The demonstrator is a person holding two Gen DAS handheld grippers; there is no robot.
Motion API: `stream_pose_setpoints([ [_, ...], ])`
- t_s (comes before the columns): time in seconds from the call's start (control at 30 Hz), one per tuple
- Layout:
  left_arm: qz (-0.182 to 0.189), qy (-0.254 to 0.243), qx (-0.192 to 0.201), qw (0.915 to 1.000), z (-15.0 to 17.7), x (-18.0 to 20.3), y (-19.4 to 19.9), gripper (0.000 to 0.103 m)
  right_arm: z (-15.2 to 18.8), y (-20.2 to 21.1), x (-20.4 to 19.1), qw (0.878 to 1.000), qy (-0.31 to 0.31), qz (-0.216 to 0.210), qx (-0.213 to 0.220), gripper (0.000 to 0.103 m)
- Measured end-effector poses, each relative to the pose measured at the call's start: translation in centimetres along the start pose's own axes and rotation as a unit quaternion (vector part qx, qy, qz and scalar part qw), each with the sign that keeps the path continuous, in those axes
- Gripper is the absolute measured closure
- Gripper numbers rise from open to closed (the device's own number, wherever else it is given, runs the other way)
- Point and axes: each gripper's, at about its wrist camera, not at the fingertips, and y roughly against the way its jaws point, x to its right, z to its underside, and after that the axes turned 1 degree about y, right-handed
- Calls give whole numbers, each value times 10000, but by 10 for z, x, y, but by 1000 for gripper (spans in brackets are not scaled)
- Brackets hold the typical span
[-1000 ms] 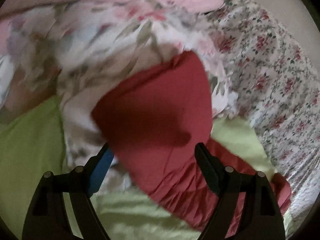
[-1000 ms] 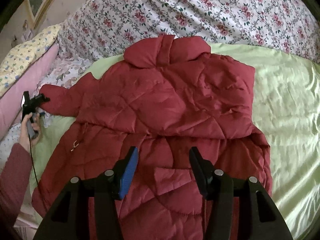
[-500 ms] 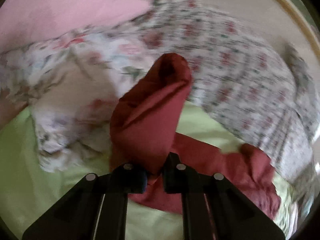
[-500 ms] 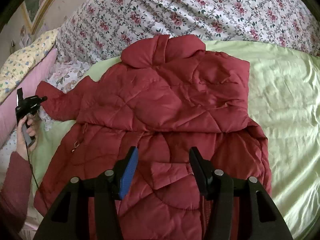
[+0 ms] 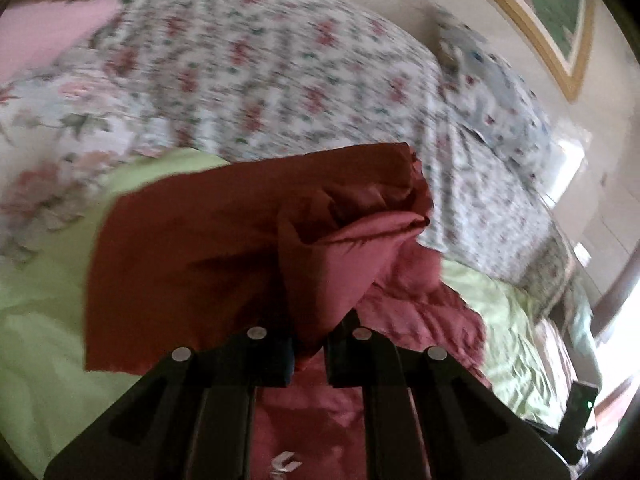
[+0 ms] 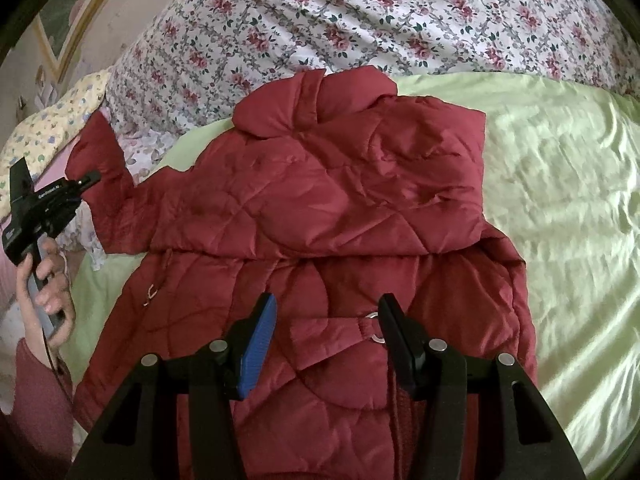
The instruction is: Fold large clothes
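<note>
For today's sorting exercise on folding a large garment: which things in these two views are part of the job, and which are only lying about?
Part of the job:
- red quilted jacket
- its sleeve, gripped and lifted
- left gripper, shut on the sleeve
- right gripper, open above the jacket
- green sheet it lies on

Lying about:
- floral duvet
- yellow pillow
- framed picture

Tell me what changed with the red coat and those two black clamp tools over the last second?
The left gripper closed its jaws on the sleeve of the red coat and lifted it off the bedding, starting to carry it toward the coat's body. The right gripper stayed half open above the coat's lower part, holding nothing. The rest of the coat kept its place on the green sheet.
</note>
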Motion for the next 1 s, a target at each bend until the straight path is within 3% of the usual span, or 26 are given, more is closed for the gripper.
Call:
stream_pose_setpoints([
  [0.23,415,-244,-404,9980,30,53,-32,95,-3,4,9,9999,-117,-57,73,48],
  [0.67,765,-815,-1263,9857,96,135,-104,95,-17,5,34,9980,-484,-307,277,47],
  [1.0,788,-1162,-1550,9779,124,163,-123,95,-58,-20,61,9845,-1292,-1123,394,46],
])
